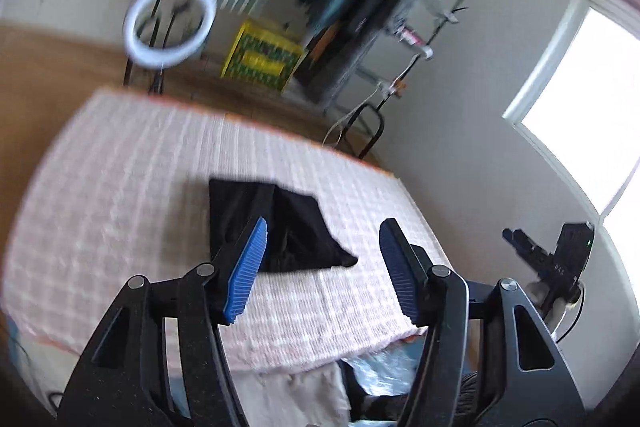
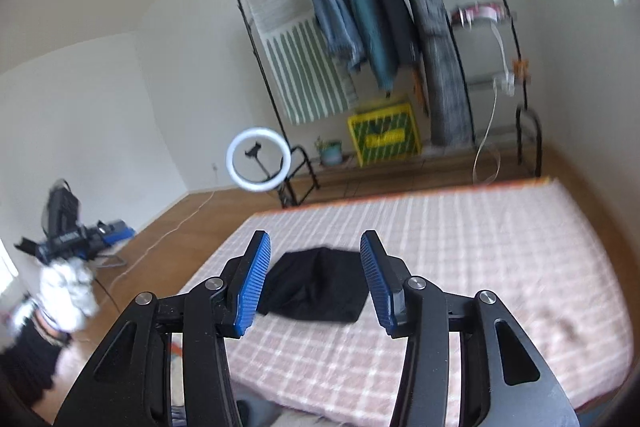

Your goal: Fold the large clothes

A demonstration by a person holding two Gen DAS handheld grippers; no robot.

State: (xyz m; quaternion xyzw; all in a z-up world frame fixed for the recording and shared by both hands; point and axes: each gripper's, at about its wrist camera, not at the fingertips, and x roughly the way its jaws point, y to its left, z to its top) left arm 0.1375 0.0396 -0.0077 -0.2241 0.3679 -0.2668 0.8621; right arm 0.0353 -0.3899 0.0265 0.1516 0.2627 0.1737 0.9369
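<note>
You have one folded black garment (image 1: 276,227) on the checked bedcover (image 1: 120,195); your two grippers, left gripper (image 1: 320,267) and right gripper (image 2: 312,279), both gape, gripping nothing.

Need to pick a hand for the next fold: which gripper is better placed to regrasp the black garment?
Probably left. The left gripper hangs open right over the black garment's loose pointed corner. The right gripper, also open, sees it farther off.
</note>
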